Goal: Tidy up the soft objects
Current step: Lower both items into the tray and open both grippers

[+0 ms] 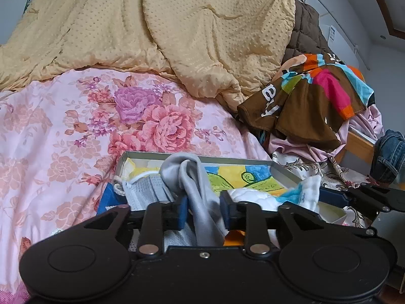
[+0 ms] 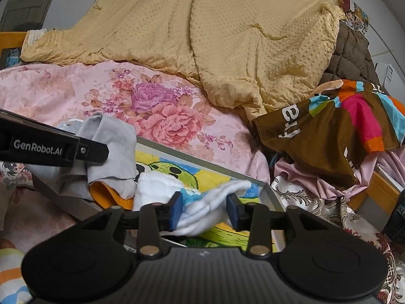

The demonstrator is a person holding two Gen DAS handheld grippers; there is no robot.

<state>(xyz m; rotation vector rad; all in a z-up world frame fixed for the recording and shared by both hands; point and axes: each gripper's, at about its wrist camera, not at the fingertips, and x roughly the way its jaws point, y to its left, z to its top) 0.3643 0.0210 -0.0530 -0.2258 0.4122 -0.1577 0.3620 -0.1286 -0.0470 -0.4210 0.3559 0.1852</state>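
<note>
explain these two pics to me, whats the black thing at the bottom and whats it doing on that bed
The black shape at the bottom of each picture is a hand-held gripper with two blue-padded fingers; a camera sits on each, looking forward. One picture is from the left gripper, the other from the right gripper. Both hover over a shallow box with a cartoon lining, lying on a pink floral bedsheet beside a yellow quilt and a multicoloured shirt. A grey cloth hangs between the left fingers and a white cloth lies between the right ones, with visible gaps, so neither looks squeezed.

Left hand-held gripper [image 1: 203,211] and right hand-held gripper [image 2: 203,211]: jaws parted.
</note>
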